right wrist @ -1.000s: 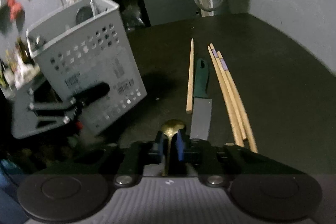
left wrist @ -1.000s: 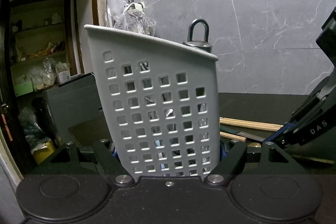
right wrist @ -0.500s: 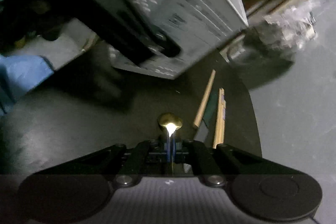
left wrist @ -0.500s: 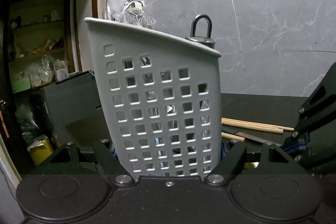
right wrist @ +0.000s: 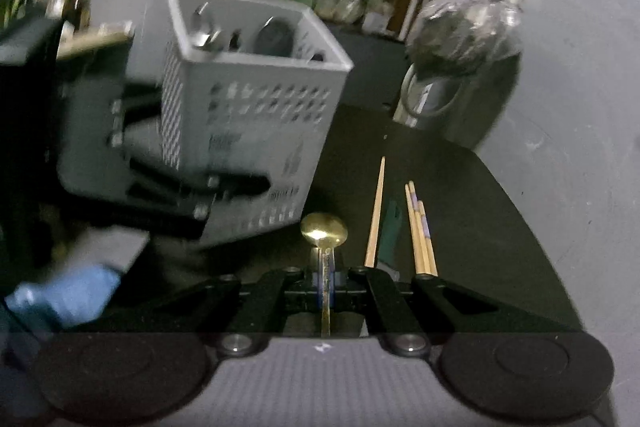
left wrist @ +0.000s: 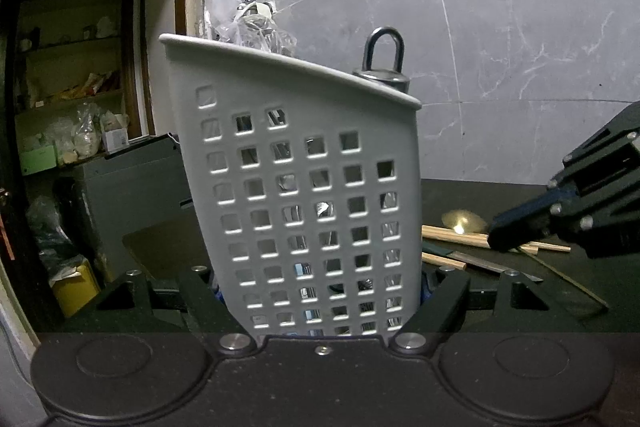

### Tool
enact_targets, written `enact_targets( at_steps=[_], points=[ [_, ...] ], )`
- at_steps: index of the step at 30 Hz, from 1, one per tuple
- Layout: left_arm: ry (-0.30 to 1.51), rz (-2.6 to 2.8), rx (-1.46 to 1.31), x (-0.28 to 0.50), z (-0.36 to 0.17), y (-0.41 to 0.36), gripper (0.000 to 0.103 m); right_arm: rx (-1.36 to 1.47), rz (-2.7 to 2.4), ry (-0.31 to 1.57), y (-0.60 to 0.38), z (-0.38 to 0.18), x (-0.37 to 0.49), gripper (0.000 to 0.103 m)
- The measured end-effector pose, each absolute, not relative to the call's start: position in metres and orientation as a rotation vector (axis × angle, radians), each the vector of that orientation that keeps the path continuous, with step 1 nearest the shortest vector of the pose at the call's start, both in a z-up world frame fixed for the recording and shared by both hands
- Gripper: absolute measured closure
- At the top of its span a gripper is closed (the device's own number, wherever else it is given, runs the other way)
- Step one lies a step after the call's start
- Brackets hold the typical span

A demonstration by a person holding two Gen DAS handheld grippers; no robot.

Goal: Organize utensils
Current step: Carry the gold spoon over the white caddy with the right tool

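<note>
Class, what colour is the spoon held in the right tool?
Gold, or brass-toned. The spoon shows best in the right wrist view.

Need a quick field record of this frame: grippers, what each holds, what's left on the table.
left gripper: shut on the grey utensil basket, gripped low on its walls
right gripper: shut on the brass spoon, bowl pointing forward
basket contents: metal utensils, details blurred
on table: chopsticks, green-handled knife
spoon position: outside the basket, beside it
</note>
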State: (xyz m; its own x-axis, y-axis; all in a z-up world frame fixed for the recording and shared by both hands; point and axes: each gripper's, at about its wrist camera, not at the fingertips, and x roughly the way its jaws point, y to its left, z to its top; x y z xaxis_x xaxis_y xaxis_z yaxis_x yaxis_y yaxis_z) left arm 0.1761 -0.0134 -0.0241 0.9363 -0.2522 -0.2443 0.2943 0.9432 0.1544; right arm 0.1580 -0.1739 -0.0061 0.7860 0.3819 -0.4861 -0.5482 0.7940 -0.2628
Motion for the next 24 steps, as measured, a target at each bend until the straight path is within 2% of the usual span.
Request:
enact_targets(
  at_steps=[11, 24],
  points=[
    [0.227, -0.279, 0.200, 0.177, -0.025, -0.016, 0.025, -0.204, 0.560, 0.313, -0.200, 0.002, 0.162, 0.100],
    [0.227, -0.279, 0.200, 0.177, -0.025, -0.016, 0.025, -0.126, 0.565, 0.232, -0.199, 0.003, 0.164, 0.100]
  ],
)
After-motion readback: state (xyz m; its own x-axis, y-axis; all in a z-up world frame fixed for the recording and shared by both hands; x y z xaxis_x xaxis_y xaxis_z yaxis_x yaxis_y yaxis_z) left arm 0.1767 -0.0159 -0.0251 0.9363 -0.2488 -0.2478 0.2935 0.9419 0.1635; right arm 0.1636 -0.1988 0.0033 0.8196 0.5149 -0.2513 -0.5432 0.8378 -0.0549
